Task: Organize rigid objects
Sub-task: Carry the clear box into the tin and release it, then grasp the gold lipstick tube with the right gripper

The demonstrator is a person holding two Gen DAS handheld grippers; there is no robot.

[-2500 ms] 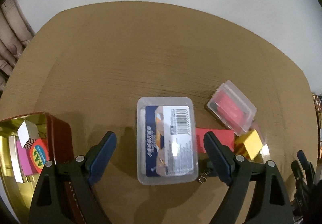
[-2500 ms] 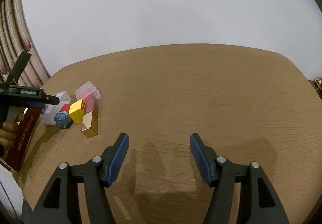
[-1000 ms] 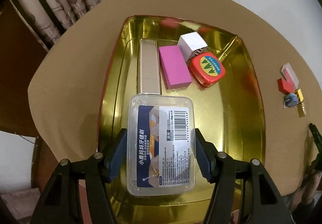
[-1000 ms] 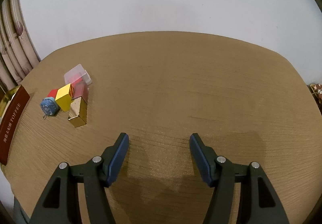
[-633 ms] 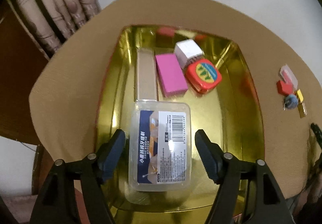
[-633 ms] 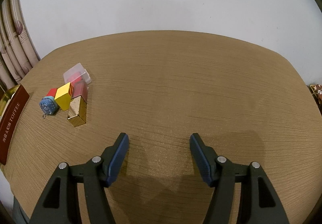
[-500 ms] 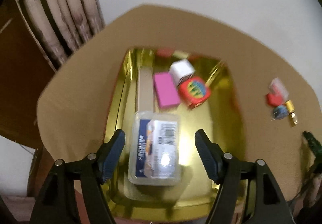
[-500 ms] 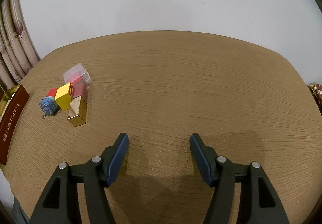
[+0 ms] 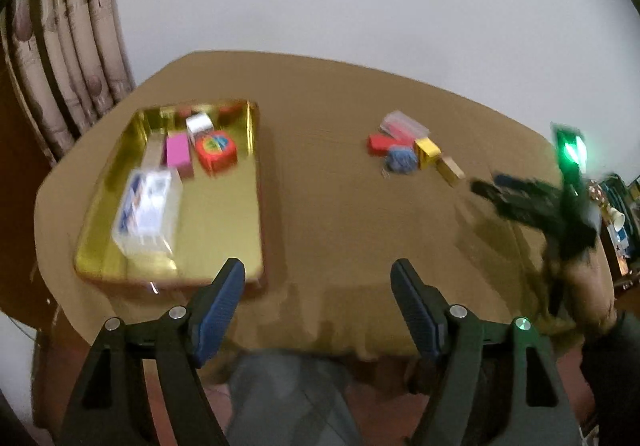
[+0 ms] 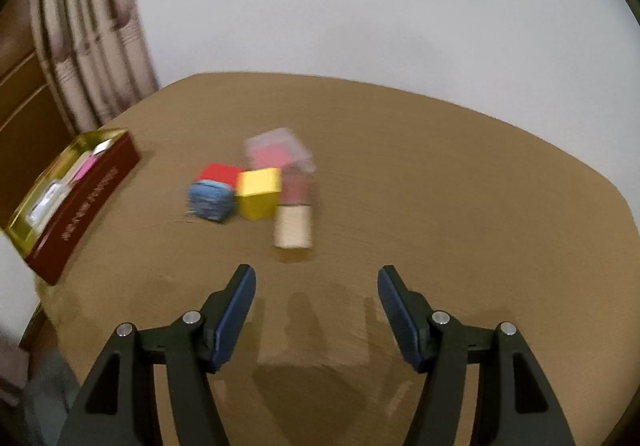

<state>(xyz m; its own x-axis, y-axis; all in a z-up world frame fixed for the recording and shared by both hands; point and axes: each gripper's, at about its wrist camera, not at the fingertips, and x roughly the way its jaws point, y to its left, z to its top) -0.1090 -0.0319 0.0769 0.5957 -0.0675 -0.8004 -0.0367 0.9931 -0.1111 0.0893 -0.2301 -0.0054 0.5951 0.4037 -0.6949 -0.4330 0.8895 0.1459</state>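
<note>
Both hand-held grippers are hanging empty over the brown wooden desk (image 10: 440, 205), with loose pieces waiting ahead.

The left hand-held gripper (image 9: 318, 292) is opening its jaws with nothing between them, the clear plastic labelled box (image 9: 146, 211) lying in the gold metal tray (image 9: 248, 181) ahead to its left, likely because sorted items belong there. The right hand-held gripper (image 10: 316, 296) is standing wide, facing the beige block (image 10: 293, 226), yellow cube (image 10: 259, 191), blue ball (image 10: 210, 199), red block (image 10: 219, 173) and small clear case (image 10: 278, 149) clustered just beyond.
</note>
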